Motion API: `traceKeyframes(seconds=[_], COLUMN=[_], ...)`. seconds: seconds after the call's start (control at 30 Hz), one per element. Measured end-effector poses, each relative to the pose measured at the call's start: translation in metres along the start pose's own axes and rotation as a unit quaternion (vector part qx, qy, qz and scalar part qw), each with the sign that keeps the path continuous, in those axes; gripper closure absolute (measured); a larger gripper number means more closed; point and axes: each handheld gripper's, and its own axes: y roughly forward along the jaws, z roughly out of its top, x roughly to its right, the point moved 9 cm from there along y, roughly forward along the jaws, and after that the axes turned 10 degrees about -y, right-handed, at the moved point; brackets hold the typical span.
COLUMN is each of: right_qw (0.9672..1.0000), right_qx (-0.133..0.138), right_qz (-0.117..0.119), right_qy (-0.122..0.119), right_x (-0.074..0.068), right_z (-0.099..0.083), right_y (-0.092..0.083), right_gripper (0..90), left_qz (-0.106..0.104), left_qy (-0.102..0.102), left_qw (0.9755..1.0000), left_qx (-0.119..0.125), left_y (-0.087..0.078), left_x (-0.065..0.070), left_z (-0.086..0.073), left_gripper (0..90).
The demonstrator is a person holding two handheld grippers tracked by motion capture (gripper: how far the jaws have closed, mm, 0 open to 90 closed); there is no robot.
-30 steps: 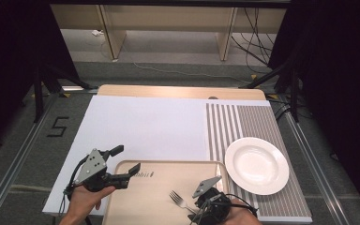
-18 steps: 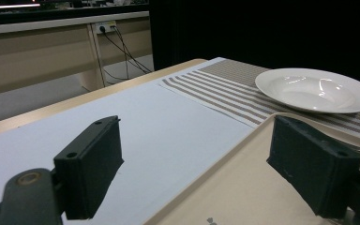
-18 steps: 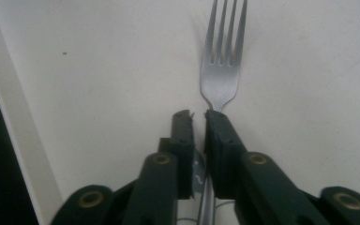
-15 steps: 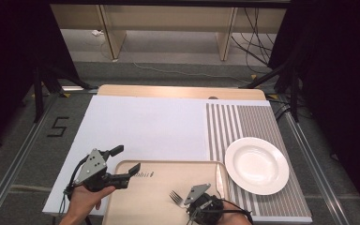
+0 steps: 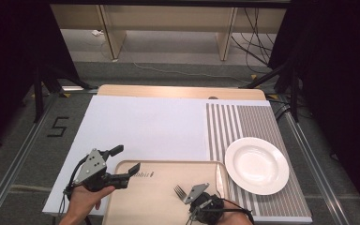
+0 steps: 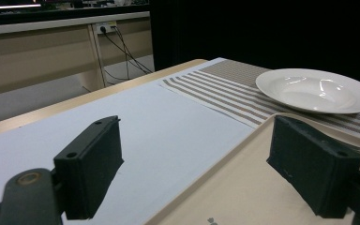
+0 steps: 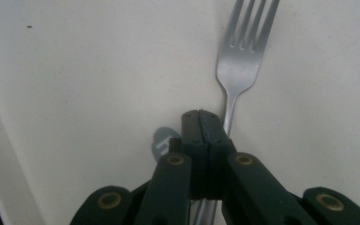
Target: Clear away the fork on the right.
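A silver fork (image 5: 180, 191) lies on the beige tray (image 5: 154, 201) at the table's near edge, tines pointing away from the person. My right gripper (image 5: 190, 198) hovers over the fork's handle, low in the high view. In the right gripper view its jaws (image 7: 201, 115) are pressed together, and the fork (image 7: 243, 51) runs past their right side and under them. My left gripper (image 5: 124, 159) is open and straddles the tray's far-left corner. In the left gripper view (image 6: 197, 154) one jaw is over the white sheet and the other over the tray (image 6: 225, 187).
A white deep plate (image 5: 257, 165) (image 6: 316, 89) sits on a brown-striped mat (image 5: 243, 122) right of the tray. A white sheet (image 5: 145, 126) covers the left and middle of the wooden table (image 5: 178, 91). Dark curtains flank both sides.
My right gripper has drawn back toward the person, sinking lower in the high view. The fork, the tray and the left gripper stay put.
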Motion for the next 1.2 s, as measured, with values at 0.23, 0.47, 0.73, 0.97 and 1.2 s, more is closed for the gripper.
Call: traceKeyframes(seconds=[0.23, 0.47, 0.73, 0.97, 1.2], right_qw=[0.9998, 0.9991, 0.9982, 0.9977, 0.9974], right_qx=[-0.007, -0.015, -0.018, -0.016, -0.019], right_qz=[-0.01, -0.017, -0.026, -0.028, -0.026], right_qy=[0.016, 0.036, 0.051, 0.059, 0.065], right_x=[0.013, 0.024, 0.034, 0.04, 0.041], right_z=[-0.01, -0.019, -0.029, -0.034, -0.037], right_y=[-0.003, -0.008, -0.012, -0.015, -0.016], right_gripper=[90.0, 90.0, 90.0, 90.0, 90.0], left_qz=[0.0, -0.001, 0.0, 0.0, 0.001], left_qy=[0.0, 0.0, 0.0, 0.0, 0.0], left_qw=[1.0, 1.0, 1.0, 1.0, 1.0], left_qx=[0.001, 0.0, 0.0, 0.0, 0.001], left_y=[0.0, 0.0, 0.0, 0.0, 0.0], left_x=[0.0, 0.0, 0.0, 0.0, 0.0], left_z=[0.0, 0.0, 0.0, 0.0, 0.0], left_gripper=[16.9, 16.9, 16.9, 16.9, 16.9])
